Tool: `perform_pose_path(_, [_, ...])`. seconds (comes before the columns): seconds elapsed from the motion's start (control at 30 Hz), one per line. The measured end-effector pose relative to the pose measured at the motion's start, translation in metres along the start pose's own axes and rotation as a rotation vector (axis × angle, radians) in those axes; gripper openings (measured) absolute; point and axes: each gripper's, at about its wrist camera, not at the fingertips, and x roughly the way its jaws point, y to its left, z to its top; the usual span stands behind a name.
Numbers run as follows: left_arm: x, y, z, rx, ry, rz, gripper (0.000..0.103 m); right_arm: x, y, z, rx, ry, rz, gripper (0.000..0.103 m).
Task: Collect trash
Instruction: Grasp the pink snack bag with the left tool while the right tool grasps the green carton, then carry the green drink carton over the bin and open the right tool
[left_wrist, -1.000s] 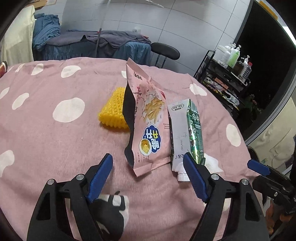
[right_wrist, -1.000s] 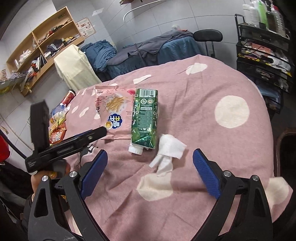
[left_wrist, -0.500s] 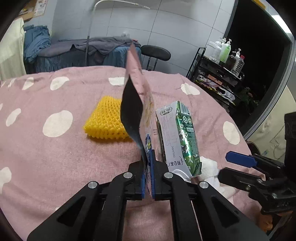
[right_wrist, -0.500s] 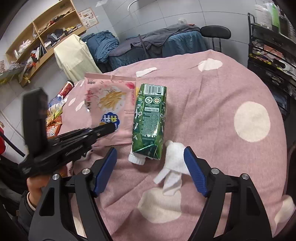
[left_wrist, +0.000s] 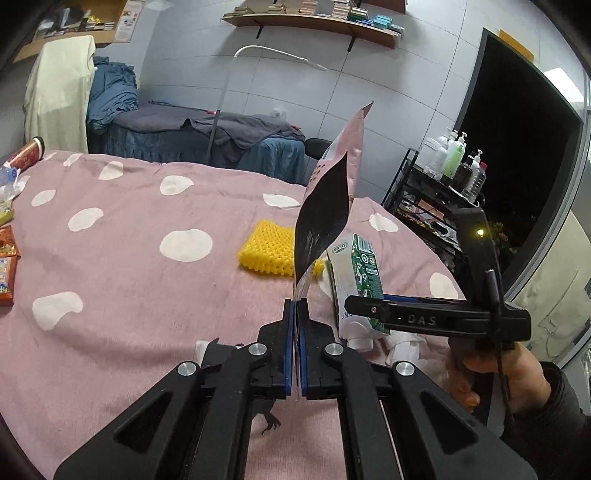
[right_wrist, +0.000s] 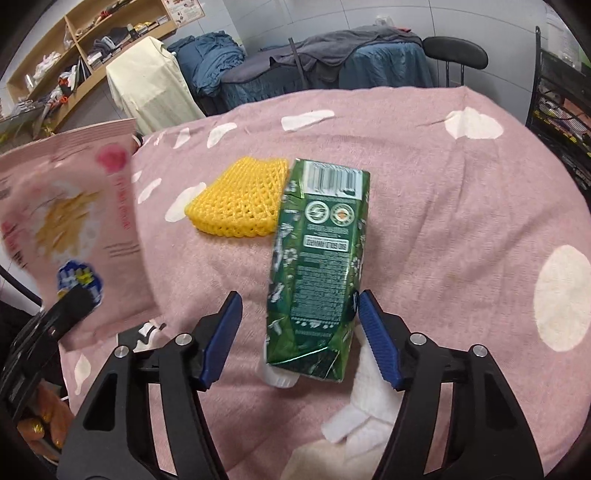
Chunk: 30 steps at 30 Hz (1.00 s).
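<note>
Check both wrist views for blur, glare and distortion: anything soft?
Right wrist: the snack bag at the left edge is motion-smeared, its print unreadable; the carton is sharp, barcode crisp. Left wrist: the bag shows its dark back, in focus; the dark doorway holds no detail. Both views: strong fisheye bending, black corner vignette, no harsh glare.

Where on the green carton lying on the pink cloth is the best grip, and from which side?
Grip the green carton across its two long sides near the cap end, coming down from above. It lies flat, and the right tool already straddles that width, closing.
</note>
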Motion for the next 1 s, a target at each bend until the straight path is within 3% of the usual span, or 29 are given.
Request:
perform_pose_path(0.1, [-0.005, 0.003, -0.006, -0.013, 0.001, 0.002, 0.003, 0.007, -0.002, 0.001, 0.016, 0.018, 0.005, 0.051])
perform_pose_path(0.2, [-0.005, 0.005, -0.011, -0.028, 0.010, -0.008, 0.003, 0.006, 0.001, -0.001, 0.003, 0.007, -0.005, 0.050])
perform_pose_path(0.43, [-0.013, 0.001, -0.018, -0.030, 0.006, -0.016, 0.003, -0.036, 0.004, -0.011, 0.044, -0.115, 0.078, 0.050])
perform_pose_path(0.6, [-0.019, -0.012, -0.020, -0.021, -0.003, -0.045, 0.003, -0.076, 0.005, -0.025, 0.042, -0.208, 0.076, 0.050])
perform_pose_path(1.0, [-0.022, -0.070, -0.025, 0.035, 0.000, -0.183, 0.003, -0.159, -0.035, -0.083, 0.123, -0.359, -0.052, 0.050])
